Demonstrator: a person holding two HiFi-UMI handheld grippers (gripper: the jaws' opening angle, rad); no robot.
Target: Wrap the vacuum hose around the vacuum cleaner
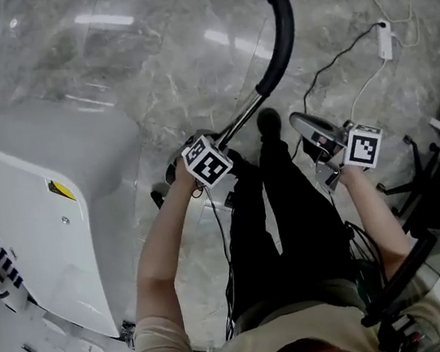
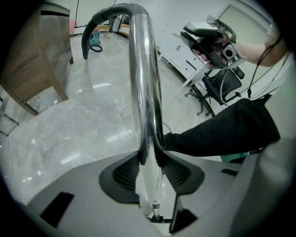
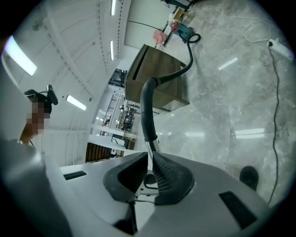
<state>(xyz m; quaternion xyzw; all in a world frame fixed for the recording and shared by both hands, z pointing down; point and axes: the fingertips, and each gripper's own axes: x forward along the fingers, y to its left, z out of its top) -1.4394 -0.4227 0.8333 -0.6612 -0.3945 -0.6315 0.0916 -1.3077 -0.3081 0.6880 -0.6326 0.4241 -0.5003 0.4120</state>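
Left gripper view shows the left tongs pinching the chrome wand, likely stiff and slippery, its bendy black hose arcing away over the marble floor; the right tongs, pressed together and empty, could best grip that softer hose.

Clamps the metal tube in the left gripper, pointed steeply down. Holds the right gripper shut and empty, nearly level. Stretches left forearm and right forearm forward.
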